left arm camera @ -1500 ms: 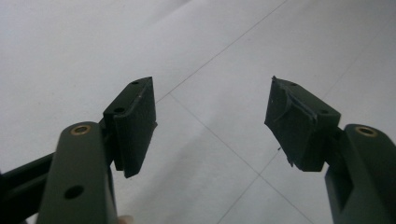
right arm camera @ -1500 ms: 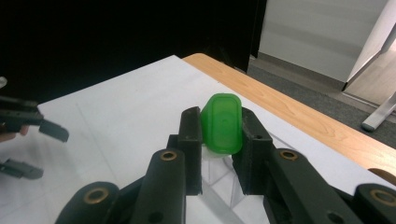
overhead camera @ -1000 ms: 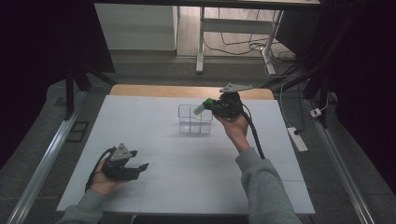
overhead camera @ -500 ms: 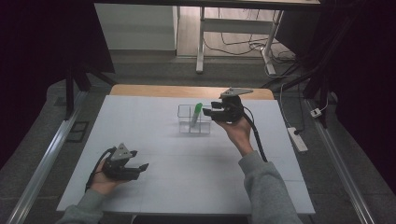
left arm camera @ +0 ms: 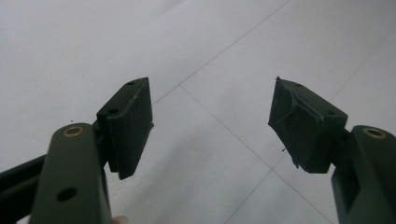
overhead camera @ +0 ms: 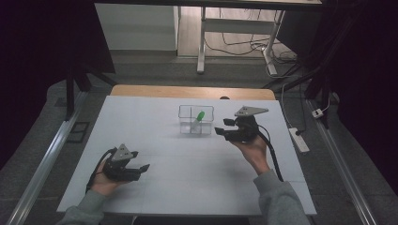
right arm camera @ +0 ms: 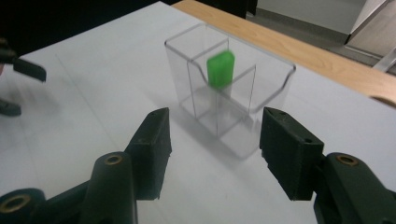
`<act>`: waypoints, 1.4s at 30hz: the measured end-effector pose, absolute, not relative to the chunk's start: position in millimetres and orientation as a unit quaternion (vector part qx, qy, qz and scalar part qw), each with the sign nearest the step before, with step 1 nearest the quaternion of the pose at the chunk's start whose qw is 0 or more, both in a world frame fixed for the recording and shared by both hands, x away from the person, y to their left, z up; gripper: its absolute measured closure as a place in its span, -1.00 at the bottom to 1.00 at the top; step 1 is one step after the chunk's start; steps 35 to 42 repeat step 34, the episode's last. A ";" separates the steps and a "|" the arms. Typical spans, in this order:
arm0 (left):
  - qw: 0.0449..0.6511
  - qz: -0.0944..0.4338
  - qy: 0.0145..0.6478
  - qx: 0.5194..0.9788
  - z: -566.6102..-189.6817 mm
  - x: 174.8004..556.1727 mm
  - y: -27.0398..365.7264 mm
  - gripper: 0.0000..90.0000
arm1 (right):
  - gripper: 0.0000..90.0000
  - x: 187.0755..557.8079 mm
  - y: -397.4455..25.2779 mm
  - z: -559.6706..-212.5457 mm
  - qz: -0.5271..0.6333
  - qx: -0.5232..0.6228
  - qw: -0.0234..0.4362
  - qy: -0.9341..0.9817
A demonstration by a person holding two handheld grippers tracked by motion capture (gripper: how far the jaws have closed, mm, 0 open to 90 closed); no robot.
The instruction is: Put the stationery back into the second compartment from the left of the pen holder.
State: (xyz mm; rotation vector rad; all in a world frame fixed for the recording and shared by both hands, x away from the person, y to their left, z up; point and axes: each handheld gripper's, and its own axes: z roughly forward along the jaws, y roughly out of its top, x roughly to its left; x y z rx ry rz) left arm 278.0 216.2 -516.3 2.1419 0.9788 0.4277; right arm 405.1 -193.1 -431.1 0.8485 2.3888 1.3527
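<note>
A: Two things have changed on the broad white tabletop over the last second, and both concern the right gripper. A second ago it held the small green block with a pale body over the clear plastic organiser box with inner dividers; now its jaws stand wide apart with nothing between them, and it has drawn back to the right of the box.

B: And the green block?

A: It sits inside the box, leaning against a divider, its green end poking up near the rim. From the right gripper view it looks to be in a far compartment, though I can't say which one for certain, as the clear walls overlap.

B: So the drop is done?

A: I'd judge so. The release has happened and the block is contained, so the placing step looks finished. It rests tilted, not upright, which may matter if it was meant to stand straight.

B: What about the left gripper?

A: It rests at the near left of the table, well apart from the box, in the same spot as before. Its jaws gape open over bare tabletop, gripping nothing.
</note>
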 end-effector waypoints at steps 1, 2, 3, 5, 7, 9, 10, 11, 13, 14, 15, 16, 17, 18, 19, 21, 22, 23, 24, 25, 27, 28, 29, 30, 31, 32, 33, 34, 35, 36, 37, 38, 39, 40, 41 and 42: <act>0.365 0.166 0.380 0.833 -516.4 278.1 216.1 -0.34 | -0.06 400.9 -197.6 -433.3 0.466 0.293 0.135 0.824; 0.364 0.165 0.380 0.834 -516.5 278.1 216.1 -0.34 | -0.07 396.8 -202.2 -435.3 0.464 0.295 0.136 0.824; 0.364 0.165 0.381 0.834 -516.5 278.1 216.0 -0.34 | -0.07 393.0 -206.7 -437.8 0.465 0.296 0.136 0.823; 0.364 0.165 0.381 0.834 -516.4 278.0 216.1 -0.34 | -0.08 385.2 -216.0 -442.1 0.458 0.300 0.140 0.825; 0.364 0.166 0.381 0.833 -516.4 278.0 216.2 -0.34 | -0.08 377.4 -225.9 -446.1 0.452 0.303 0.143 0.827; 0.364 0.165 0.382 0.833 -516.4 278.2 216.3 -0.34 | -0.08 369.6 -236.0 -450.1 0.447 0.305 0.144 0.829; 0.364 0.165 0.382 0.833 -516.5 278.3 216.2 -0.34 | -0.08 365.7 -241.1 -452.0 0.442 0.306 0.145 0.830; 0.364 0.165 0.382 0.833 -516.6 278.4 216.1 -0.34 | -0.08 362.0 -246.2 -453.9 0.438 0.308 0.146 0.831; 0.363 0.165 0.382 0.834 -516.6 278.4 215.9 -0.34 | -0.09 355.3 -256.2 -458.0 0.434 0.313 0.147 0.832; 0.363 0.165 0.382 0.834 -516.5 278.4 215.9 -0.34 | -0.09 352.0 -261.0 -459.9 0.429 0.315 0.149 0.833; 0.364 0.165 0.382 0.833 -516.3 278.2 215.9 -0.34 | -0.09 348.9 -265.5 -462.3 0.428 0.316 0.150 0.833; 0.364 0.165 0.383 0.833 -516.2 278.1 215.9 -0.34 | -0.09 345.8 -269.7 -464.5 0.425 0.319 0.152 0.834; 0.364 0.165 0.383 0.833 -516.0 278.0 215.6 -0.34 | -0.09 343.0 -273.6 -466.9 0.422 0.320 0.153 0.834; 0.364 0.165 0.382 0.833 -515.8 277.8 215.3 -0.34 | -0.09 340.2 -277.2 -468.9 0.419 0.323 0.154 0.835; 0.364 0.166 0.382 0.833 -515.6 277.8 215.0 -0.34 | -0.09 337.8 -280.6 -470.9 0.419 0.325 0.154 0.834; 0.364 0.166 0.381 0.834 -515.6 277.8 214.6 -0.34 | -0.09 333.8 -286.7 -474.2 0.419 0.325 0.154 0.834; 0.364 0.166 0.381 0.834 -515.6 277.8 214.6 -0.34 | -0.09 332.0 -289.2 -475.2 0.416 0.325 0.155 0.835; 0.364 0.165 0.381 0.834 -515.7 277.9 214.6 -0.34 | -0.09 330.3 -291.3 -475.9 0.412 0.326 0.157 0.836; 0.364 0.165 0.381 0.834 -515.7 277.9 214.6 -0.34 | -0.09 329.2 -293.1 -476.9 0.413 0.327 0.156 0.836; 0.364 0.165 0.381 0.834 -515.7 278.0 214.7 -0.34 | -0.09 328.5 -294.5 -477.9 0.414 0.328 0.156 0.835; 0.363 0.166 0.381 0.834 -515.7 277.9 214.6 -0.34 | -0.09 327.9 -296.2 -479.4 0.413 0.329 0.155 0.835; 0.364 0.166 0.381 0.834 -515.6 277.8 214.5 -0.34 | -0.09 327.9 -296.6 -480.0 0.414 0.330 0.154 0.835; 0.364 0.166 0.381 0.834 -515.5 277.6 214.4 -0.34 | -0.09 328.0 -296.7 -480.6 0.414 0.330 0.153 0.834; 0.364 0.166 0.381 0.834 -515.4 277.5 214.4 -0.34 | -0.09 328.0 -296.7 -480.8 0.413 0.330 0.154 0.835; 0.364 0.166 0.381 0.834 -515.5 277.5 214.4 -0.34 | -0.09 328.1 -296.6 -481.0 0.411 0.329 0.155 0.836; 0.364 0.166 0.381 0.834 -515.5 277.6 214.5 -0.34 | -0.09 328.1 -296.5 -481.2 0.411 0.327 0.155 0.837; 0.364 0.166 0.381 0.834 -515.5 277.7 214.6 -0.34 | -0.10 328.2 -296.1 -481.8 0.412 0.326 0.155 0.837; 0.364 0.166 0.381 0.834 -515.5 277.7 214.6 -0.34 | -0.10 327.9 -295.9 -482.1 0.411 0.326 0.156 0.837; 0.364 0.166 0.381 0.834 -515.5 277.7 214.6 -0.34 | -0.10 327.9 -295.9 -482.1 0.411 0.326 0.156 0.837; 0.364 0.166 0.381 0.834 -515.5 277.7 214.6 -0.34 | -0.10 327.9 -295.9 -482.1 0.411 0.326 0.156 0.837; 0.364 0.166 0.381 0.834 -515.5 277.7 214.6 -0.34 | -0.10 327.9 -295.9 -482.1 0.411 0.326 0.156 0.837; 0.364 0.166 0.381 0.834 -515.5 277.7 214.6 -0.34 | -0.10 327.9 -295.9 -482.1 0.411 0.326 0.156 0.837; 0.364 0.166 0.381 0.834 -515.5 277.7 214.6 -0.34 | -0.10 327.9 -295.9 -482.1 0.411 0.326 0.156 0.837; 0.364 0.166 0.381 0.834 -515.5 277.7 214.6 -0.34 | -0.10 327.9 -295.9 -482.1 0.411 0.326 0.156 0.837; 0.364 0.166 0.381 0.834 -515.5 277.7 214.6 -0.34 | -0.10 327.9 -295.9 -482.1 0.411 0.326 0.156 0.837; 0.364 0.166 0.381 0.834 -515.5 277.7 214.6 -0.34 | -0.10 327.9 -295.9 -482.1 0.411 0.326 0.156 0.837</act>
